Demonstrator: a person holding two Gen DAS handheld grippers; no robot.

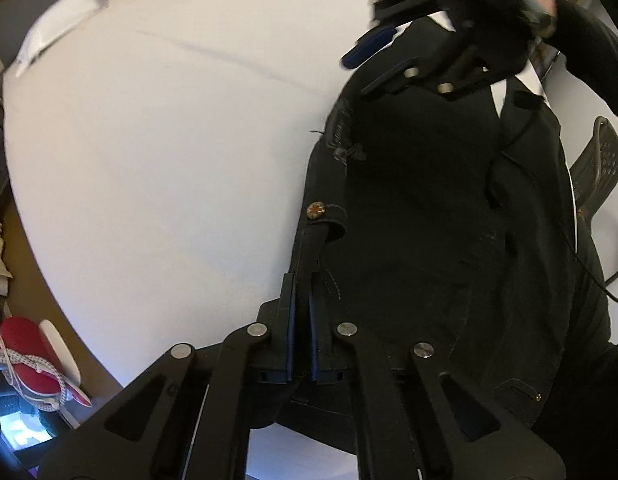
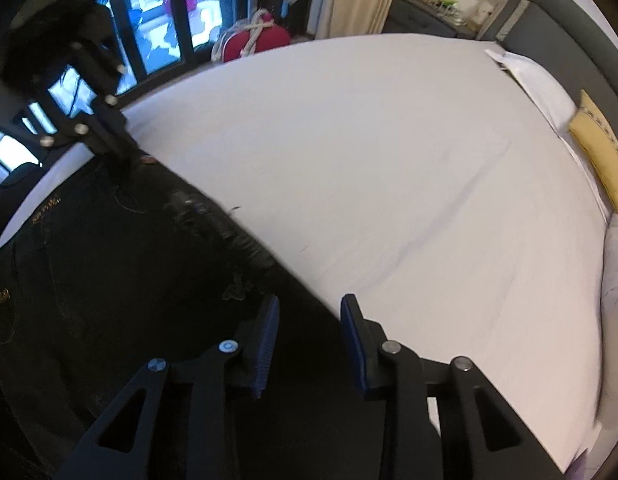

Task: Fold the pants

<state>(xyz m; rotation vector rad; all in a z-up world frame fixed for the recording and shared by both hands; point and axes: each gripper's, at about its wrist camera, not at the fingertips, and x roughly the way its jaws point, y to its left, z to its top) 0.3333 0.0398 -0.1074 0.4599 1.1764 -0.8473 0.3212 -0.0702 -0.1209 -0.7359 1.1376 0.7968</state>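
a pair of black denim pants [image 1: 421, 208] is laid along one edge of a bed covered by a smooth white sheet [image 1: 169, 160], the waistband with its small metal button [image 1: 315, 210] seen just ahead of the left gripper [image 1: 303, 320]. the jaws of the left gripper are clenched on a fold of the waistband cloth, which is pinched between the blue-padded fingers [image 1: 291, 320]. the right gripper [image 2: 311, 344] is held over the far edge of the same garment with its jaws released and nothing between them; in the left wrist view it appears blurred, so it is judged to be moving.

the step in hand is judged to be the taking up of the pants for a first fold, with one corner secured and the other not yet gripped. the next move is thought to call for the right jaws to be lowered onto the cloth edge and shut there, so that both ends can be lifted together and the garment kept flat. a one-sided lift would likely drag or twist the denim.

no open container is seen. a yellow rectangular cushion [image 2: 601, 152] and a white pillow [image 2: 545, 84] are lying at the head of the bed, and a red bag bound with white rope [image 2: 257, 38] is standing by the window, its contents hidden.
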